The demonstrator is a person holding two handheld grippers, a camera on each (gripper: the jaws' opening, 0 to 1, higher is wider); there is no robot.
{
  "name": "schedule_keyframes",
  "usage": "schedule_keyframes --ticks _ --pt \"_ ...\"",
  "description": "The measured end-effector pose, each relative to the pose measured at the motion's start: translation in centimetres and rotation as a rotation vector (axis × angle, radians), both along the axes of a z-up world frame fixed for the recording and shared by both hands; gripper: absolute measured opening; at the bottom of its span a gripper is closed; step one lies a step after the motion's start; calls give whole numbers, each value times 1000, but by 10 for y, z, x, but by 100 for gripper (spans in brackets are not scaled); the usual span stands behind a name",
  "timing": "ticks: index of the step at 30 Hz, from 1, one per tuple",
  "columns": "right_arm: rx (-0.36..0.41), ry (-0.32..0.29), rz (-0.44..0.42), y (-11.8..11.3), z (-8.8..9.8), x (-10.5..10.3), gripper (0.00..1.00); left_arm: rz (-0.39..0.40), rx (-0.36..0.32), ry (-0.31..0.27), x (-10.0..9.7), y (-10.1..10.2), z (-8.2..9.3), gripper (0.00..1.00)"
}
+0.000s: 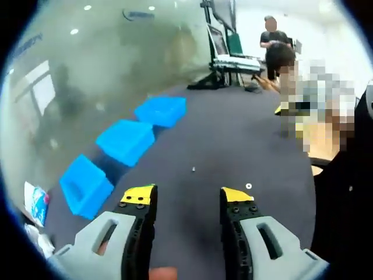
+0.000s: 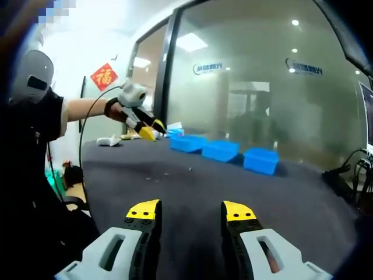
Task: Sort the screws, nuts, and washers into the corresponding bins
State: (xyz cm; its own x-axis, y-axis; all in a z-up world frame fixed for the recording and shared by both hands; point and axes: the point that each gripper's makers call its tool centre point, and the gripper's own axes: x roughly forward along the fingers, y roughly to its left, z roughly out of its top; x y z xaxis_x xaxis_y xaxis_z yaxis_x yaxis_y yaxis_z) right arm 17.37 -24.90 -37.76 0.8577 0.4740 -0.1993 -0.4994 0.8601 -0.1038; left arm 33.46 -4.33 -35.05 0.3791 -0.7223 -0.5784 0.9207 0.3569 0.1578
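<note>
Three blue bins (image 1: 125, 140) in a row; one washer (image 1: 249, 186); both grippers (image 1: 187, 198) (image 2: 192, 211) gape, empty.

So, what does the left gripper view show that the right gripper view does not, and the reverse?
Left gripper view: a washer on the table by the open left claw, and a white-blue packet at the edge.
Right gripper view: a red wall sign, and the open right claw.
Both: three blue bins in a row on the dark table.
</note>
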Motion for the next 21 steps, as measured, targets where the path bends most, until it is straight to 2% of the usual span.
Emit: schedule_keyframes --ticks 8,15,21 --pt "0 10 -1 -2 -2 -1 37 -52 84 12 -6 -6 -5 41" --pt "-4 20 4 0 -5 -2 37 -108 153 64 -16 -8 -11 38" --pt "-4 19 7 0 -4 -3 37 -128 180 75 -22 -9 -11 38"
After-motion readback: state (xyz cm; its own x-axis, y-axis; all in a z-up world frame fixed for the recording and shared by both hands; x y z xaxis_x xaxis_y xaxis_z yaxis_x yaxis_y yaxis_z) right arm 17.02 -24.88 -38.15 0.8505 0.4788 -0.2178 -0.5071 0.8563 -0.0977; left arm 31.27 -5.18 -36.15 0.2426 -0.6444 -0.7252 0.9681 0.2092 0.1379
